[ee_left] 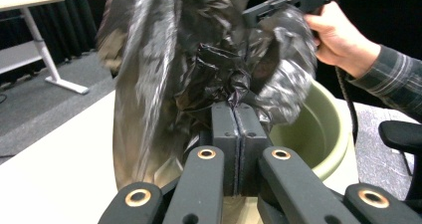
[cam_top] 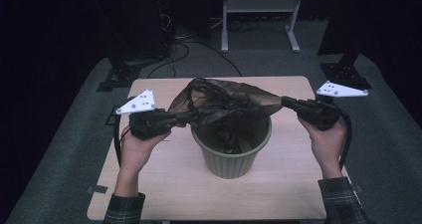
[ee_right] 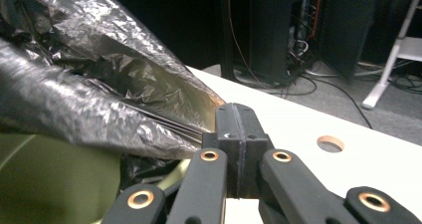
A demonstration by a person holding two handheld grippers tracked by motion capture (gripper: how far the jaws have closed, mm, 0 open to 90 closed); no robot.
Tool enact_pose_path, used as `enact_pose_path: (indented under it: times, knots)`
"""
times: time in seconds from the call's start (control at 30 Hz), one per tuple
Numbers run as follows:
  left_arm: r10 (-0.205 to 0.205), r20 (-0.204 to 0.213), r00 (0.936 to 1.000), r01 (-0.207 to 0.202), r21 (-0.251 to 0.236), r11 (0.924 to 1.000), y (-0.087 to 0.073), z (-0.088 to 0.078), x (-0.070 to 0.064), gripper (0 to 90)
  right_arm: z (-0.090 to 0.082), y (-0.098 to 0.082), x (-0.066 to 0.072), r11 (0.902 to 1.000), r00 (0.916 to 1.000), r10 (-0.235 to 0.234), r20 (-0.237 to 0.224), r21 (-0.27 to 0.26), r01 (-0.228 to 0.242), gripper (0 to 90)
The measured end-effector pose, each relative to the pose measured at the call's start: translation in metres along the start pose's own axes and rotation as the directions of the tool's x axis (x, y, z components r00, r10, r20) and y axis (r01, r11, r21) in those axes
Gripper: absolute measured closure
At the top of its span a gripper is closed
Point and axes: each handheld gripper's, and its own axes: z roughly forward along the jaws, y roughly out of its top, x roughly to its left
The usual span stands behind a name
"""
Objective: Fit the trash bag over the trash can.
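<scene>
A ribbed olive-green bin [cam_top: 231,159] stands in the middle of the wooden table [cam_top: 164,184]. A black plastic bag [cam_top: 224,102] is stretched above its mouth, with part of it hanging down inside. My left gripper [cam_top: 185,117] is shut on the bag's left edge. In the left gripper view the jaws [ee_left: 238,107] are pressed together on crumpled film [ee_left: 164,59] beside the bin's rim [ee_left: 318,129]. My right gripper [cam_top: 284,102] is shut on the bag's right edge. The right gripper view has its jaws [ee_right: 237,109] pinching taut film [ee_right: 99,84] above the bin [ee_right: 50,184].
Past the right gripper the tabletop has a round hole [ee_right: 330,143]. Two black stand bases [cam_top: 117,77] [cam_top: 343,74] flank the far corners of the table. A white desk frame [cam_top: 259,5] and loose cables [cam_top: 184,50] lie on the floor behind.
</scene>
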Motion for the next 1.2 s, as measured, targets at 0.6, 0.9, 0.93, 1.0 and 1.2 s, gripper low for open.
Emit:
enact_pose_path:
  times: [0.6, 0.9, 0.93, 1.0, 1.2]
  knots:
    - [0.039, 0.114, 0.9928, -0.044, 0.046, 0.998, -0.007, 0.025, -0.011, 88.8, 0.034, 0.03, 0.022, 0.992, 0.9801, -0.126, -0.153, -0.025, 0.124, 48.4]
    - [0.034, 0.097, 0.9947, -0.035, 0.014, 0.9993, -0.008, 0.018, -0.01, 69.2, 0.082, 0.048, 0.024, 0.9913, 0.9669, -0.122, -0.224, 0.021, 0.13, 90.0]
    - [0.031, 0.083, 0.9961, -0.031, -0.003, 0.9995, -0.007, 0.014, -0.01, 63.9, 0.084, 0.049, 0.023, 0.9918, 0.9675, -0.115, -0.225, 0.028, 0.125, 90.0]
    - [0.028, 0.061, 0.9977, -0.027, -0.029, 0.9992, -0.004, 0.006, -0.009, 56.0, 0.084, 0.049, 0.022, 0.9928, 0.9683, -0.104, -0.227, 0.034, 0.115, 90.0]
    - [0.014, -0.032, 0.9994, -0.018, -0.13, 0.9914, 0.01, -0.013, 0.0, 45.4, 0.079, 0.048, 0.019, 0.9927, 0.9707, -0.107, -0.215, 0.031, 0.116, 90.0]
